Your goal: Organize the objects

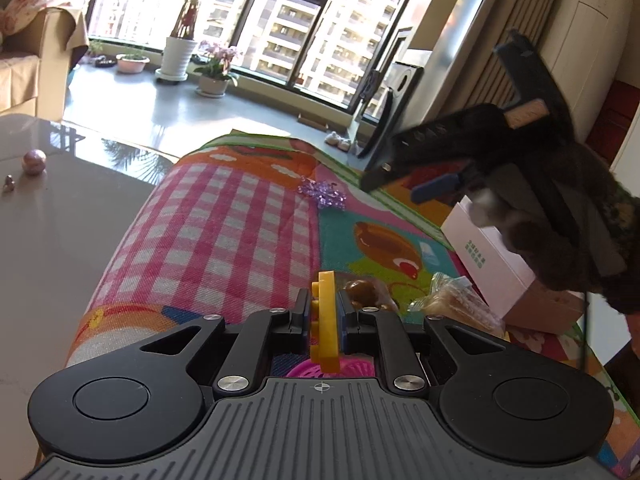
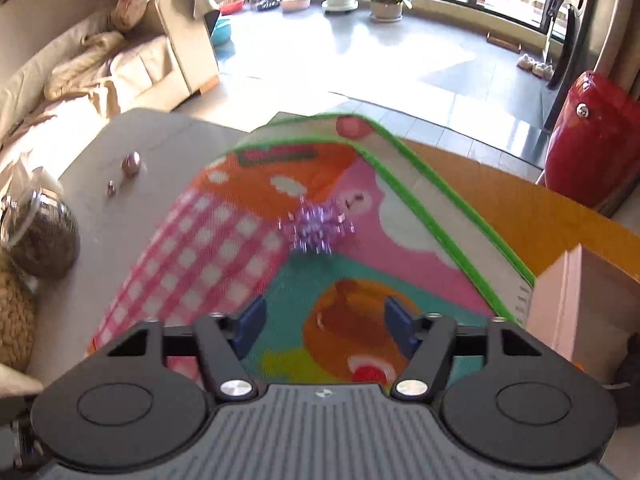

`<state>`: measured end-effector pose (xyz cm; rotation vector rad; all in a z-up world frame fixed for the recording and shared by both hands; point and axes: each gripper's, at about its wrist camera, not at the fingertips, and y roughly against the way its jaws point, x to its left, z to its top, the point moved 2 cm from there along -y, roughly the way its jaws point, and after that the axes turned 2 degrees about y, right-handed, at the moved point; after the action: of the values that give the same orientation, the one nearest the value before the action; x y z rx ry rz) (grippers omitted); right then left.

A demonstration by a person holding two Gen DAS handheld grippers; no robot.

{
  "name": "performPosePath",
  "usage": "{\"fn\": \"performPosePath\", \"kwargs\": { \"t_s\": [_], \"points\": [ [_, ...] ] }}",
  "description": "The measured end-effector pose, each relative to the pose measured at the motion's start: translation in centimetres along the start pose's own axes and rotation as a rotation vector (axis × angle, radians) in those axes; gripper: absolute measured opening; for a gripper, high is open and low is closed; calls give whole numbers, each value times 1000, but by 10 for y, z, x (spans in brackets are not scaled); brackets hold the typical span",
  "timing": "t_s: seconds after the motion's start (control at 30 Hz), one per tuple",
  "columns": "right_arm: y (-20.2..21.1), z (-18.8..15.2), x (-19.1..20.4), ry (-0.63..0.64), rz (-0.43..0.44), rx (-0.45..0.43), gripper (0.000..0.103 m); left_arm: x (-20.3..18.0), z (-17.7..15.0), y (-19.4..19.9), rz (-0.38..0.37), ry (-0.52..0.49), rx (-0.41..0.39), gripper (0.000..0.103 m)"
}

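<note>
My left gripper (image 1: 325,312) is shut on a flat yellow plastic toy piece (image 1: 326,320), held upright above the colourful picnic mat (image 1: 224,232). My right gripper (image 2: 325,322) is open and empty, hovering over the mat (image 2: 224,240); it also shows in the left wrist view (image 1: 404,184), held in a dark gloved hand at the right. A purple shiny bow (image 2: 318,226) lies on the mat ahead of the right gripper and shows in the left wrist view (image 1: 323,194). Wrapped snacks (image 1: 452,304) and a brown pastry (image 1: 362,290) lie just beyond the left gripper.
A white and pink box (image 1: 492,256) stands on the mat at the right; it also shows in the right wrist view (image 2: 580,312). A pink ball (image 1: 34,161) and a small bead lie on the grey table (image 1: 60,240). A glass jar (image 2: 44,236) and a red object (image 2: 592,144) flank the table.
</note>
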<state>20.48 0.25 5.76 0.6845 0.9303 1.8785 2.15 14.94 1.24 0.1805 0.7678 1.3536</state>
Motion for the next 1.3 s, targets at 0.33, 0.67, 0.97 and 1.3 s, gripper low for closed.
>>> {"fn": "performPosePath", "kwargs": {
  "t_s": [0.33, 0.67, 0.97, 1.3],
  "points": [
    [-59, 27, 9, -37, -20, -13, 32, 7, -2, 8, 52, 5, 11, 15],
    [46, -21, -2, 58, 23, -69, 19, -34, -10, 12, 3, -39, 18, 15],
    [-41, -8, 0, -18, -18, -30, 73, -36, -12, 17, 35, -65, 36, 15],
    [-25, -21, 34, 120, 9, -48, 53, -34, -15, 18, 52, -52, 51, 15]
  ]
}}
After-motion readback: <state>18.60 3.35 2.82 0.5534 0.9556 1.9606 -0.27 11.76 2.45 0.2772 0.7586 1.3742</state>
